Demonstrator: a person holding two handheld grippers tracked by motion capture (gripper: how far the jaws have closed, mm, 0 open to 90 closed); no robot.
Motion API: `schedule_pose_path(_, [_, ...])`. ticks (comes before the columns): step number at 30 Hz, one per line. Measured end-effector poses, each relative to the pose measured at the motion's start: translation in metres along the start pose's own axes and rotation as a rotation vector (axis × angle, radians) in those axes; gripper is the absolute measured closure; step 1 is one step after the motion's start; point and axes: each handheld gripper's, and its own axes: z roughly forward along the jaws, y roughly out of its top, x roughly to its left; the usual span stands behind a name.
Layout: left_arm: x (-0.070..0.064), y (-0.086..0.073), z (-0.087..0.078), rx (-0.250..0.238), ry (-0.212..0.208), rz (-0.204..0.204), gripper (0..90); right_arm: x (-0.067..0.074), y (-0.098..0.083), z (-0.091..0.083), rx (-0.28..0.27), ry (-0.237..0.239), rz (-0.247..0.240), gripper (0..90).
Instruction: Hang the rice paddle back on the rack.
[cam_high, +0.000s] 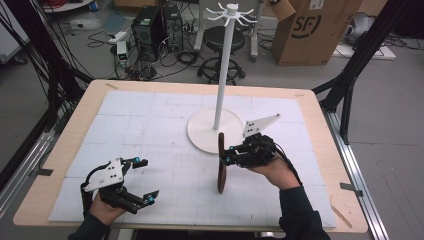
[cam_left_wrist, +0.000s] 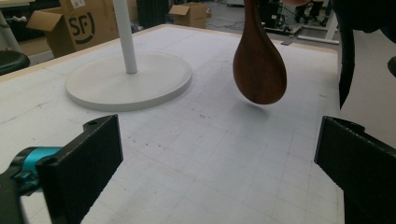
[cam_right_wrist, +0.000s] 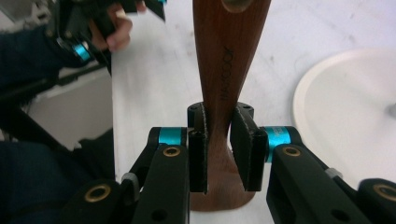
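A dark wooden spoon (cam_high: 221, 167) hangs upright over the white mat, bowl end down. My right gripper (cam_high: 227, 156) is shut on its handle. In the right gripper view the pads (cam_right_wrist: 198, 154) clamp the narrow part of the spoon (cam_right_wrist: 229, 60), and a hanging hole shows at its top end. In the left gripper view the spoon bowl (cam_left_wrist: 259, 70) hovers just above the mat with a shadow under it. My left gripper (cam_high: 147, 179) is open and holds nothing at the front left; its jaws stand wide apart (cam_left_wrist: 219, 163).
A white stand with a round base (cam_high: 200, 132), a tall pole (cam_high: 223, 70) and hooks on top stands at mid-table, just behind the spoon. The gridded white mat (cam_high: 150, 120) covers the wooden table. Cardboard boxes, a stool and cables sit on the floor beyond.
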Motion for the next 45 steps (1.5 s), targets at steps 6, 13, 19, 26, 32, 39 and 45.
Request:
schedule_pose_path(6, [0.000,0.000,0.000,0.000,0.001,0.001,1.7,0.001,0.001,-0.009,-0.075,-0.032,-0.002,77.7])
schedule_pose_path(13, [0.000,0.000,0.000,0.001,0.001,0.001,1.7,0.000,0.001,-0.016,-0.122,-0.048,0.008,77.8])
schedule_pose_path(19, [0.000,0.000,0.000,0.002,0.003,0.001,1.7,-0.001,0.001,-0.021,-0.164,-0.054,0.007,77.9])
schedule_pose_path(26, [0.000,0.000,0.001,0.001,0.000,-0.002,1.7,-0.004,0.002,-0.035,-0.235,-0.074,0.017,77.9])
schedule_pose_path(32, [-0.001,0.000,0.002,0.003,-0.003,0.000,1.7,-0.005,0.007,-0.045,-0.291,-0.085,0.016,77.9])
schedule_pose_path(39, [-0.001,0.000,0.002,0.003,-0.004,0.002,1.7,-0.008,0.014,-0.059,-0.371,-0.110,0.010,77.9])
schedule_pose_path(45, [-0.001,0.000,0.003,0.004,-0.005,0.002,1.7,-0.011,0.023,-0.068,-0.380,-0.126,0.008,77.9])
